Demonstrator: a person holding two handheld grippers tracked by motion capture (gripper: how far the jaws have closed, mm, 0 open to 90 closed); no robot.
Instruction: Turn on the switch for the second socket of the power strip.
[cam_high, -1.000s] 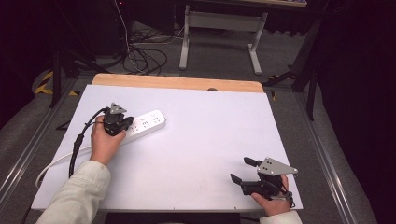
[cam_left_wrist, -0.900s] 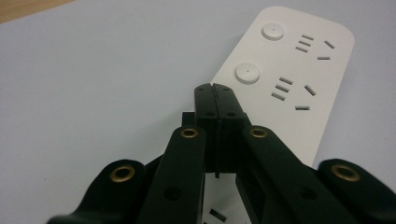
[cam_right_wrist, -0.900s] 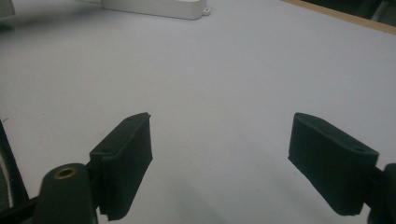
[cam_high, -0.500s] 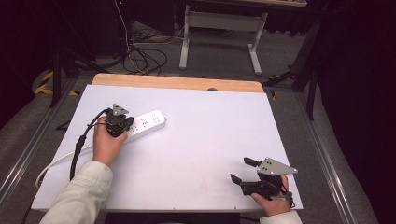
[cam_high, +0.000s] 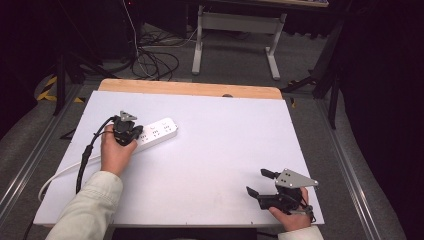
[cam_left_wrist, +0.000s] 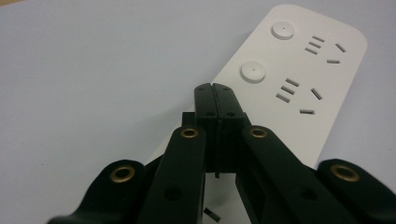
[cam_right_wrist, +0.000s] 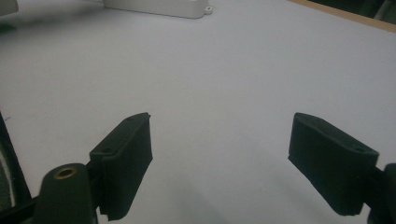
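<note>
White hard-plastic power strip (cam_high: 156, 132) lies far left on the table (cam_high: 225, 145): light, stiff, slick, best pinched across its long edges. Left gripper (cam_left_wrist: 215, 89) sits pinched together over it, holding nothing; right gripper (cam_high: 259, 183), near right, gapes wide.

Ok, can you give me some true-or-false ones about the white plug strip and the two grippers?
1. The left gripper is shut, its tips over the power strip. True.
2. The right gripper is shut. False: its jaws stand wide apart with nothing between them.
3. The power strip lies on the white table. True.
4. The right gripper is holding the power strip. False: it is near the table's front right corner, far from the strip.
5. The power strip has round buttons beside its sockets. True.
</note>
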